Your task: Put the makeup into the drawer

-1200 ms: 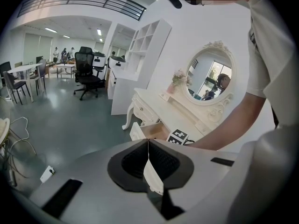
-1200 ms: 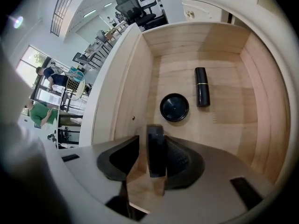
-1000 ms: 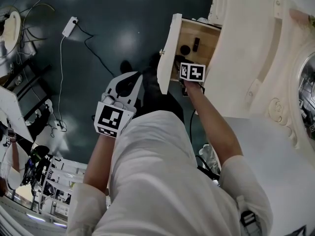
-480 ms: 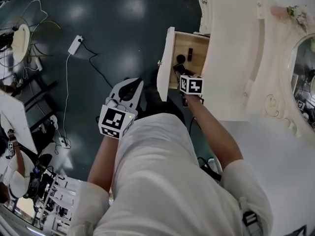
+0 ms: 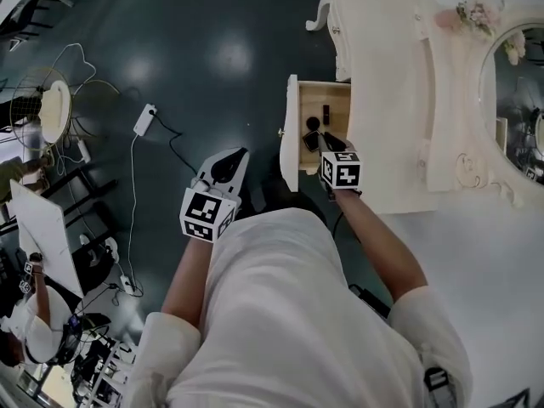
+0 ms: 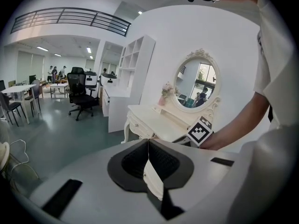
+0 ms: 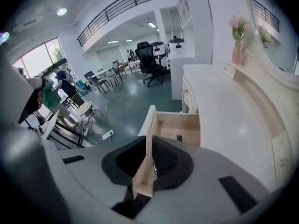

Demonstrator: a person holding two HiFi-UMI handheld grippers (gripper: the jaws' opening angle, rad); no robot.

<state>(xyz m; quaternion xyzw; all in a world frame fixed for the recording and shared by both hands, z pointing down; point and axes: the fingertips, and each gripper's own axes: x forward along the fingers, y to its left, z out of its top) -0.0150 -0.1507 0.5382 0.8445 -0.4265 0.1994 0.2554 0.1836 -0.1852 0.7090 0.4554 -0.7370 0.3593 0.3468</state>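
The right tool [image 7: 148, 143] has its jaws closing. Only a narrow gap is left between them, and in the right gripper view nothing stands in this gap; through it we see only the wood of the drawer below. The left tool [image 6: 148, 146] has its jaws together at the tips and it also carries nothing. It hangs apart from the furniture, over the dark floor [image 5: 195, 49], at the person's left side.

In the head view the right tool is above the near end of the drawer [image 5: 290, 126], which is pulled out of the cream bench [image 5: 382, 75] and stands open. Inside, on the wooden bottom, lie three dark pieces that we take for the makeup: a small black stick [image 5: 325, 109] towards the far end, a round piece [image 5: 312, 123] in the middle, and a flat square case [image 5: 311, 140] nearest to the right tool. They are near each other, but we cannot tell if they touch.

We judge that the task is near its end, or finished. The makeup that we can see is already in the drawer, and neither tool holds a piece. On the bench top we recognise only the flowers [image 7: 237, 29] beside the mirror [image 5: 514, 100]; whether another piece waits somewhere out of view, we cannot say. The task does not ask to push the drawer in.
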